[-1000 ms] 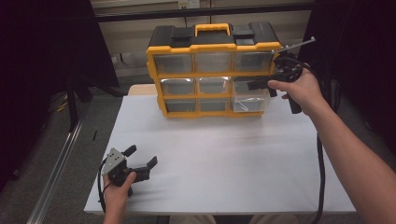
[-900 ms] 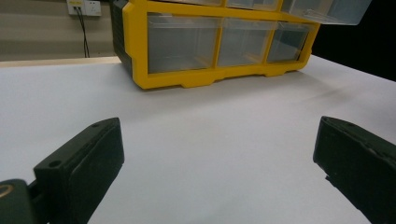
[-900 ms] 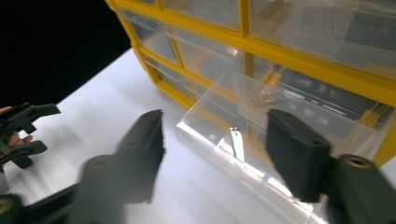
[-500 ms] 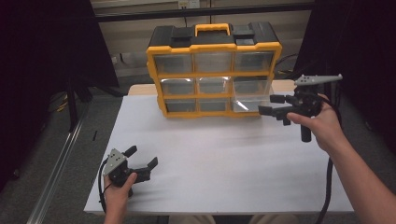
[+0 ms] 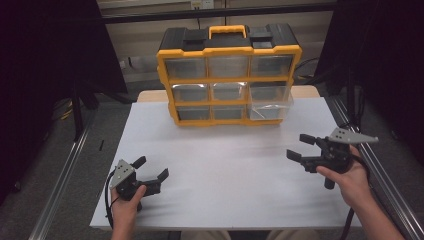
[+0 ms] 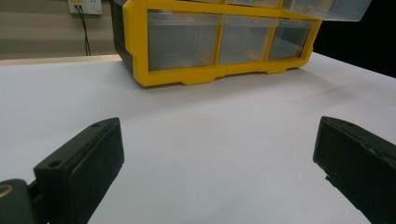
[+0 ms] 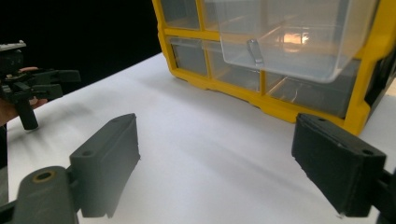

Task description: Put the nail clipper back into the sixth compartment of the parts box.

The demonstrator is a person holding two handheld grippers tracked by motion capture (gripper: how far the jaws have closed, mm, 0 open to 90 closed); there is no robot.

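Yellow-and-black plastic organizer case (image 5: 229, 75) with a yellow carry handle on top and a three-by-three grid of clear drawers: stands upright at the far middle of the white table top (image 5: 225, 170), its drawer fronts facing the person. Clear plastic drawer (image 5: 270, 102), middle row, right-hand column: pulled partway out of the case, projecting over the table and over the drawer below it; in the right gripper view a small clear tab shows on its front wall (image 7: 254, 51). Other eight drawers: pushed in flush with the yellow frame; contents cannot be told through the plastic. Left gripper (image 5: 150, 168), black with a grey three-cornered plate: held in the person's left hand (image 5: 125, 207) at the near left of the table, jaws spread wide with nothing between them, aimed toward the case; in its own view the two black pads (image 6: 88, 158) frame bare white surface, the case well ahead. Right gripper (image 5: 302, 147), same make: held in the person's right hand (image 5: 350, 182) at the near right of the table, well apart from the case, jaws likewise parted and empty, pointing toward the table's middle. White wall outlet (image 6: 84, 5): on the wall behind the case, a dark cable hanging from it.
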